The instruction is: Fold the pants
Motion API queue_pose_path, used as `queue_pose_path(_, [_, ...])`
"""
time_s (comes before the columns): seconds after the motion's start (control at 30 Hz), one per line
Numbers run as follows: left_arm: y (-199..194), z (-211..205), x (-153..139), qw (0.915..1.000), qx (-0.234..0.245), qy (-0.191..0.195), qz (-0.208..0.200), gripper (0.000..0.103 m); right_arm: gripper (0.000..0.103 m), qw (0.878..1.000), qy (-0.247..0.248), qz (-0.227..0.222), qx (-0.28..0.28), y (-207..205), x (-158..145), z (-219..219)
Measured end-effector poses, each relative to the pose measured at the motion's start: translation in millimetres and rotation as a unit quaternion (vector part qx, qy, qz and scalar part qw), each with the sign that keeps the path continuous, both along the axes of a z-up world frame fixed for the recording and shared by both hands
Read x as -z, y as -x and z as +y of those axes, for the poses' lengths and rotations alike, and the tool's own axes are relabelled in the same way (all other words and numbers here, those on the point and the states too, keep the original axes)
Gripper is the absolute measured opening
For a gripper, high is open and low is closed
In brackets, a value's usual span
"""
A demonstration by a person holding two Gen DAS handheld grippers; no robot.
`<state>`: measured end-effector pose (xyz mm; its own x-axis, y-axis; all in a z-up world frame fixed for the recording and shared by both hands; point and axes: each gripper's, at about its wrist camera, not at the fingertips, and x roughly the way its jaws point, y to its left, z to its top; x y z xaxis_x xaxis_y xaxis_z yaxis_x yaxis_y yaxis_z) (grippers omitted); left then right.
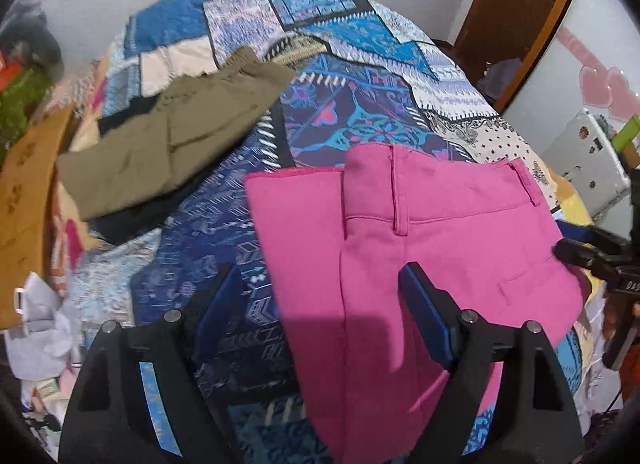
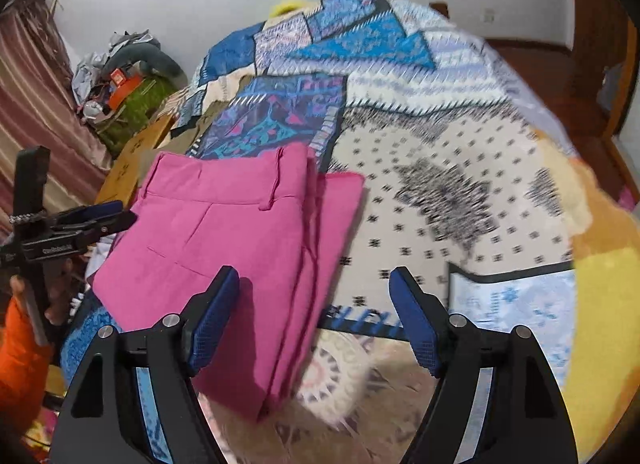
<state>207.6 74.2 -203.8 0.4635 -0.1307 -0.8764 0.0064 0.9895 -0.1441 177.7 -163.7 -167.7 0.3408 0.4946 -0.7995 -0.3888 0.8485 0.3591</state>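
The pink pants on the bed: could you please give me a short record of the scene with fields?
surface: patchwork bedspread
main item: pink pants, folded, lying flat, waistband at the far end
other clothing: olive pants, folded, further back, apart from the pink ones
left gripper: open, over the pink pants' edge, holding nothing
right gripper: open, over the opposite edge, holding nothing
fold state: pink pants look folded; not stacked with the olive pair

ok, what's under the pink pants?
The pink pants lie folded on the patterned bedspread, which shows all round them. A lower pink layer sticks out along one side. Whatever else lies beneath is covered by the fabric.
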Motion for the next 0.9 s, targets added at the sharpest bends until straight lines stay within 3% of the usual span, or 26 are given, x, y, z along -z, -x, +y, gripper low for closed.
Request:
queue_pose_path(0.1, [-5, 6, 7, 0.9998, -0.017, 0.010, 0.002, 0.097, 0.077, 1.000, -0.016, 0.014, -0.006, -4, 8, 4])
queue_pose_path(0.23, [-10, 13, 15, 0.9985, -0.021, 0.047, 0.016, 0.097, 0.074, 1.000, -0.016, 0.007, -0.020, -7, 10, 13])
queue_pose_path(0.3, [-12, 16, 17, 0.9972, -0.021, 0.069, 0.021, 0.093, 0.065, 1.000, -0.017, 0.007, -0.025, -10, 11, 16])
queue_pose_path(0.33, [-13, 17, 17, 0.9960, -0.018, 0.085, 0.019, 0.084, 0.062, 0.999, -0.018, 0.006, -0.027, -11, 10, 17])
queue_pose_path(0.4, [-14, 16, 14, 0.9945, -0.002, 0.104, 0.008, 0.068, 0.044, 0.999, -0.028, 0.006, -0.029, -14, 9, 20])
queue_pose_path(0.43, [-14, 15, 12, 0.9941, 0.005, 0.108, 0.003, 0.054, 0.042, 0.999, -0.029, 0.006, -0.028, -16, 8, 21])
queue_pose_path(0.47, [-14, 13, 9, 0.9941, 0.010, 0.108, -0.004, 0.045, 0.036, 0.999, -0.025, 0.001, -0.023, -16, 7, 23])
queue_pose_path(0.5, [-15, 11, 7, 0.9944, 0.010, 0.105, -0.007, 0.041, 0.031, 0.999, -0.025, -0.003, -0.023, -16, 6, 25])
queue_pose_path(0.63, [-14, 7, -7, 0.9972, 0.000, 0.071, -0.025, 0.013, 0.020, 0.999, -0.014, -0.028, -0.024, -13, -1, 30])
queue_pose_path(0.7, [-11, 9, -15, 0.9969, -0.012, 0.070, -0.033, 0.009, 0.014, 0.999, -0.010, -0.036, -0.031, -14, -6, 32])
queue_pose_path(0.9, [-3, 11, -53, 0.9956, -0.028, 0.043, -0.078, 0.006, 0.012, 0.996, -0.008, -0.068, -0.055, -18, -29, 48])
